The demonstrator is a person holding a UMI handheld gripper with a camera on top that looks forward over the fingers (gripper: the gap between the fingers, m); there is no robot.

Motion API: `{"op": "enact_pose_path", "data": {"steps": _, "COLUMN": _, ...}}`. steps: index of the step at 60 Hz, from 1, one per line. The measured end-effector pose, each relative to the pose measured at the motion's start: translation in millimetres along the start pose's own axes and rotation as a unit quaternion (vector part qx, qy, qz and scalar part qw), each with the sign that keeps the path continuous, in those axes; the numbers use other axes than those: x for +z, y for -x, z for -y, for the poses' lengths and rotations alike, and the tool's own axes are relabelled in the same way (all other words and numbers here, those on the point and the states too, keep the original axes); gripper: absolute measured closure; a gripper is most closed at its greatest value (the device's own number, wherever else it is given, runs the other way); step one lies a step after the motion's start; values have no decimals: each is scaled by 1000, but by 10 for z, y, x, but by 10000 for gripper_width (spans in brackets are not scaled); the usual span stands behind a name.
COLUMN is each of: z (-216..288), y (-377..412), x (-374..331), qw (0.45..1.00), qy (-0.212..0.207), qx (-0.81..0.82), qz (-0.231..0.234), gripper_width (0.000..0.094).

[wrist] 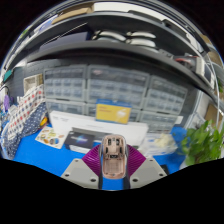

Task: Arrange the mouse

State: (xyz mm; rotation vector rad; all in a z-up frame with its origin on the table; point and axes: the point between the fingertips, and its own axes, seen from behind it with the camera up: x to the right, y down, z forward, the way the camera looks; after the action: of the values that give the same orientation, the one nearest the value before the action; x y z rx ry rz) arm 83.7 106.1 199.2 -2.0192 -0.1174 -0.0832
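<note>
There is a single wide-angle camera, riding on the claw (113, 172) and looking forward along its two fingers, which show low and close in the view. It sits low over the blue counter (45, 157) and faces a wall of small drawer cabinets (120, 92) further back. The mouse (113, 155) fills the near foreground. No second view shares the scene.

White box (100, 131) just ahead, plant (203, 143) right, blue table (50, 157) open left
</note>
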Motion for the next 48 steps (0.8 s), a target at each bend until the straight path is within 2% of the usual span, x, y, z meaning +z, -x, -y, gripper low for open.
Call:
{"op": "enact_pose_path", "data": {"steps": 8, "z": -19, "y": -944, "x": -53, "qw": 1000, "qy": -8, "qx": 4, "qz": -18, "gripper_width": 626}}
{"op": "enact_pose_path", "data": {"steps": 18, "z": -733, "y": -1710, "x": 155, "qw": 999, "qy": 49, "qx": 7, "qz": -19, "gripper_width": 630}}
{"op": "enact_pose_path", "data": {"steps": 28, "z": -1645, "y": -1811, "x": 429, "qw": 991, "qy": 129, "qx": 32, "qz": 6, "gripper_width": 630}}
{"op": "enact_pose_path", "data": {"steps": 40, "z": -2340, "y": -1697, "x": 557, "qw": 980, "qy": 194, "qx": 26, "qz": 27, "gripper_width": 626}}
{"op": "enact_pose_path", "data": {"steps": 48, "z": -2373, "y": -1683, "x": 572, "qw": 983, "qy": 177, "qx": 50, "qz": 26, "gripper_width": 594}}
